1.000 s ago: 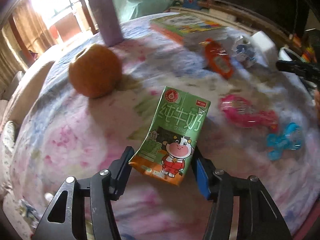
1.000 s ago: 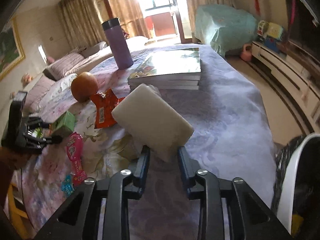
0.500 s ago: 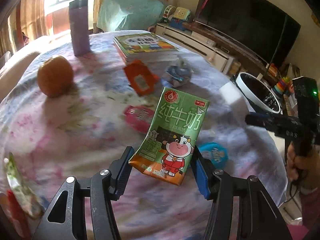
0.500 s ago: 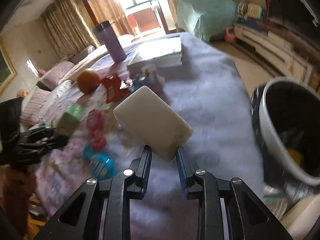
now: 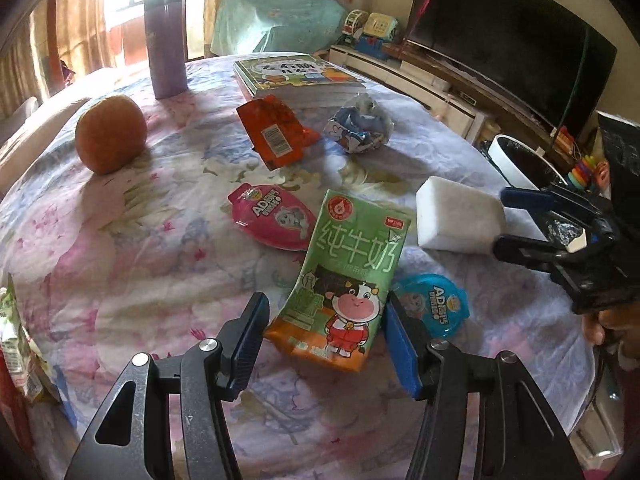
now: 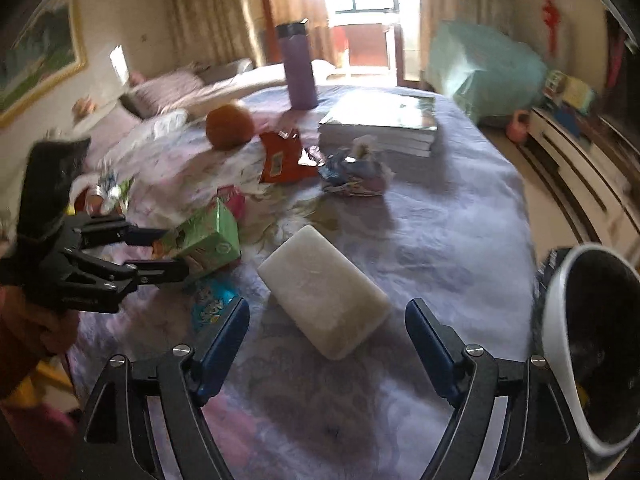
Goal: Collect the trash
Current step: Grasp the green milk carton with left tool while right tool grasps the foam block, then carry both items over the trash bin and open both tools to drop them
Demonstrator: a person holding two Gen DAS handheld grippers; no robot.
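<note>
My left gripper point(image 5: 326, 338) is shut on a green milk carton point(image 5: 344, 276) and holds it above the table; it also shows in the right wrist view point(image 6: 208, 240). My right gripper point(image 6: 326, 328) is open, with a white foam block point(image 6: 324, 296) lying on the tablecloth between its fingers; the block also shows in the left wrist view point(image 5: 458, 218). On the table lie an orange wrapper point(image 5: 274, 130), a crumpled blue-white wrapper point(image 5: 360, 124), a pink lid point(image 5: 272, 216) and a blue lid point(image 5: 434, 306).
A white trash bin point(image 6: 592, 344) with a black liner stands off the table's right edge. An orange point(image 5: 110, 138), a purple flask point(image 5: 166, 42) and a stack of books point(image 5: 296, 76) stand further back. More wrappers point(image 5: 16, 344) lie at the left edge.
My right gripper has opened and let go of the white foam block, which now rests on the table. My left gripper still holds the carton and has swung slightly.
</note>
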